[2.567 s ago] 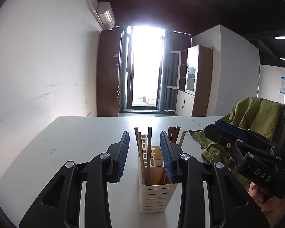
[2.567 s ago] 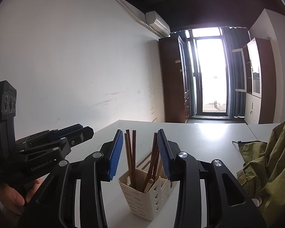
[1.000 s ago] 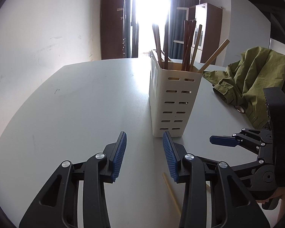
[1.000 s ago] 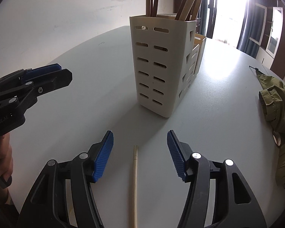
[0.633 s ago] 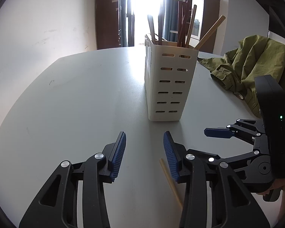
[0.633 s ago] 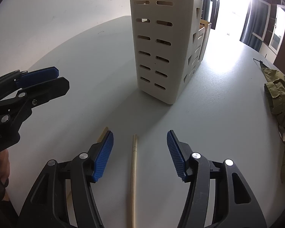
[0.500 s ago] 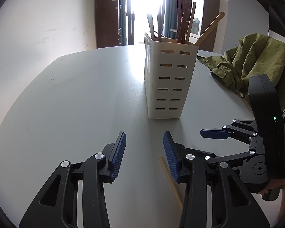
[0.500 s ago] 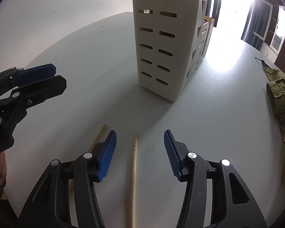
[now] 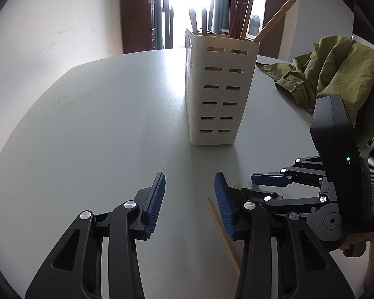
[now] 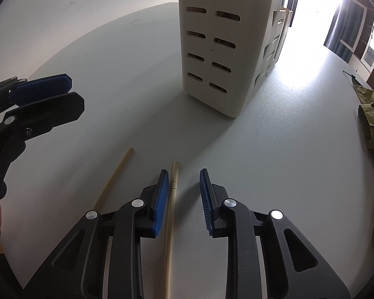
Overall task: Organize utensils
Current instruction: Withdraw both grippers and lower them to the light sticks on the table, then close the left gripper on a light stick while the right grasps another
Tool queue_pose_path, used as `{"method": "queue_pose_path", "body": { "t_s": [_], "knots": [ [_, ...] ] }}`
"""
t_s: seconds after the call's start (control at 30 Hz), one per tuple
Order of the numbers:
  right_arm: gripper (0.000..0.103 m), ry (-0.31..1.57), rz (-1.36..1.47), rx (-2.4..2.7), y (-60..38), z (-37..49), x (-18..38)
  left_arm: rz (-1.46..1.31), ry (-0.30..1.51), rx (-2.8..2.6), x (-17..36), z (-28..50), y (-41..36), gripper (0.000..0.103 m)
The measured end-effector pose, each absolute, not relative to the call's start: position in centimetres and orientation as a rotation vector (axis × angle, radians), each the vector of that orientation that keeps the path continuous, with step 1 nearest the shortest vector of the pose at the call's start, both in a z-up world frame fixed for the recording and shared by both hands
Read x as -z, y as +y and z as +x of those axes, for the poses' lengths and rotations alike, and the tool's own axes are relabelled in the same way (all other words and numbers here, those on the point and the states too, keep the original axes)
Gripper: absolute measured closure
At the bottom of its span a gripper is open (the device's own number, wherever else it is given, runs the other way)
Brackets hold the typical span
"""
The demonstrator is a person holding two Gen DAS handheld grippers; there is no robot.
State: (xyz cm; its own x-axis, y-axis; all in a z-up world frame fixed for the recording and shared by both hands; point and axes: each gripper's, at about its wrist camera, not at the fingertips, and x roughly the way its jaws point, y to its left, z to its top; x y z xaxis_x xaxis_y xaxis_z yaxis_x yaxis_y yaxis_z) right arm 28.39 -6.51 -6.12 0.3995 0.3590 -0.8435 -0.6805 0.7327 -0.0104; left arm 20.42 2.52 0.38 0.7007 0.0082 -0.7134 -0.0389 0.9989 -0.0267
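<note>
A cream slotted utensil holder (image 9: 219,94) stands on the white table (image 9: 99,124) with several brown and pale chopsticks (image 9: 236,12) upright in it. Two pale chopsticks lie loose in front of it. One chopstick (image 10: 170,211) lies between the jaws of my right gripper (image 10: 183,196), close to the left pad with a gap to the right pad; those jaws are closing. The other chopstick (image 10: 114,177) lies just to its left. My left gripper (image 9: 189,199) hovers low over the table, open and empty, with that second chopstick (image 9: 222,231) beside its right finger.
A green jacket (image 9: 336,67) is heaped on the table to the right. The holder (image 10: 219,49) stands a short way beyond both grippers. A white wall runs along the table's left edge, and a bright doorway lies behind.
Both grippers have sunk toward the table and tipped downward. The right jaws have narrowed around the pale chopstick. The left jaws keep the same gap.
</note>
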Motion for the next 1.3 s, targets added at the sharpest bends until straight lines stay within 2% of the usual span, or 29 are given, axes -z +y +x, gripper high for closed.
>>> {"method": "queue_pose_path", "body": {
  "t_s": [0.1, 0.33, 0.97, 1.07, 1.23, 1.3],
  "knots": [
    [0.08, 0.953, -0.379, -0.686, -6.6, 28.1, 6.1, -0.042, 0.821, -0.019, 0.1, 20.7, 2.3, 0.062],
    [0.093, 0.954, -0.357, -0.689, -8.5, 28.8, 6.2, -0.042, 0.897, 0.008, 1.6, 21.5, 1.3, 0.062],
    [0.095, 0.984, -0.295, -0.649, -9.3, 31.4, 6.2, -0.004, 1.018, 0.038, 4.7, 23.3, -1.1, 0.064],
    [0.095, 0.979, -0.307, -0.652, -9.9, 33.4, 5.6, 0.002, 1.016, 0.032, 4.7, 23.5, -1.0, 0.07],
    [0.096, 0.96, -0.341, -0.651, -9.4, 32.2, 5.6, 0.021, 1.014, 0.03, 4.8, 23.7, -1.1, 0.094],
    [0.097, 0.956, -0.341, -0.65, -9.2, 31.7, 5.5, 0.029, 1.008, 0.037, 4.8, 23.9, -1.1, 0.097]
  ]
}}
